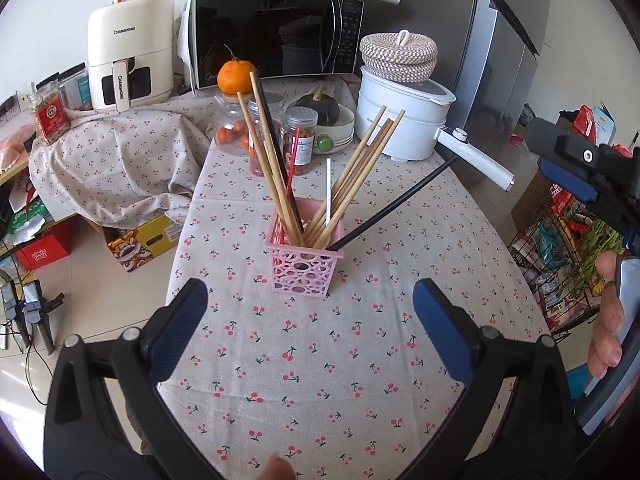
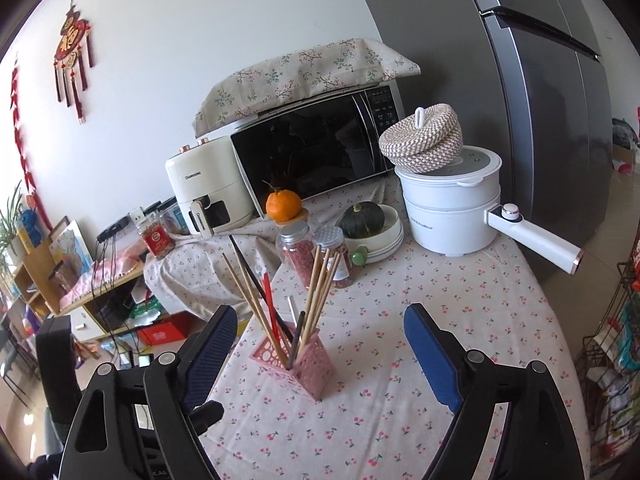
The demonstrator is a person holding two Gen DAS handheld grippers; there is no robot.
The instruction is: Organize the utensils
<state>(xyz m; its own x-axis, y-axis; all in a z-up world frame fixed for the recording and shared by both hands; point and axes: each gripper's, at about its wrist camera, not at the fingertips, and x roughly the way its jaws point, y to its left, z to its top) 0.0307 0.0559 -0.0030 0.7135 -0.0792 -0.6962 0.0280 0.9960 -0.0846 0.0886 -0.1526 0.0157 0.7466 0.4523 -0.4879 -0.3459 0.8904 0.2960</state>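
1. Chopsticks (image 1: 362, 172) stood in a pink basket (image 1: 303, 268) in the middle of the table (image 1: 420, 208), leaning out to both sides.
2. One black chopstick (image 1: 394, 206) leaned far out to the right.
3. My left gripper (image 1: 310, 330) was wide open and held nothing. It was near the basket, not touching it.
4. My right gripper (image 2: 316, 356) was open too, with nothing in it.
5. A white pot (image 1: 402, 118), jars (image 1: 300, 140) and an orange (image 1: 236, 77) sat behind the basket.
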